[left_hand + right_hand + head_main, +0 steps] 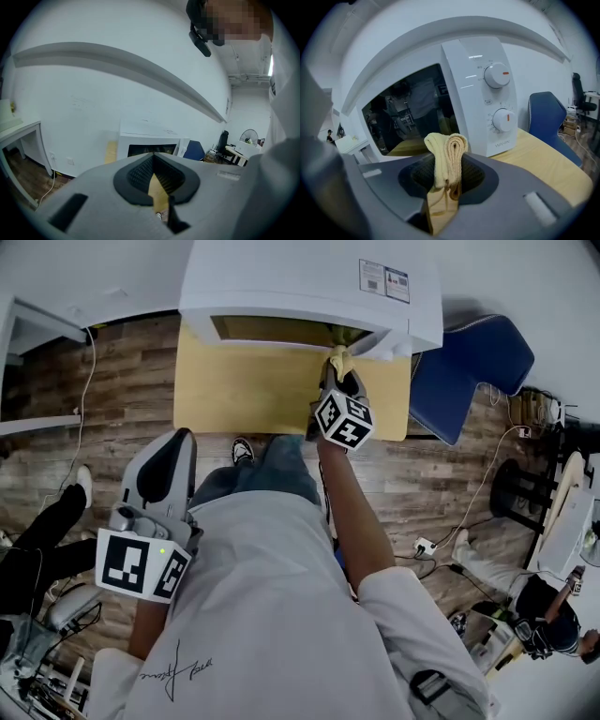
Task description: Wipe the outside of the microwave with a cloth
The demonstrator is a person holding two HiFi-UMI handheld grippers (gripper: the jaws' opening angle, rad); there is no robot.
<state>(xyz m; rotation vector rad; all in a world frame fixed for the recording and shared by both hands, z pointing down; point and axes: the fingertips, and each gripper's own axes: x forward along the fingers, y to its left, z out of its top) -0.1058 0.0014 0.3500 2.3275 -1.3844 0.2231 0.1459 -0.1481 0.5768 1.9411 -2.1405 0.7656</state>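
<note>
Right claw [446,174] pinches the cloth [445,150], microwave [473,108] just ahead; left claw [153,176] pressed together, empty. Wiping looks barely started.

One microwave [309,282] stands on one wooden table [253,381]. On the microwave's front panel are two dials — an upper dial [497,75] and a lower dial [504,119]. On its top are two printed labels [372,276]. One cloth [445,150] sits before its door. Two grippers: the right gripper [447,180] at the microwave's front, the left gripper [154,180] well back from it — each with one marker cube [343,420]. One blue chair [469,371] stands beside the microwave's dial end.
</note>
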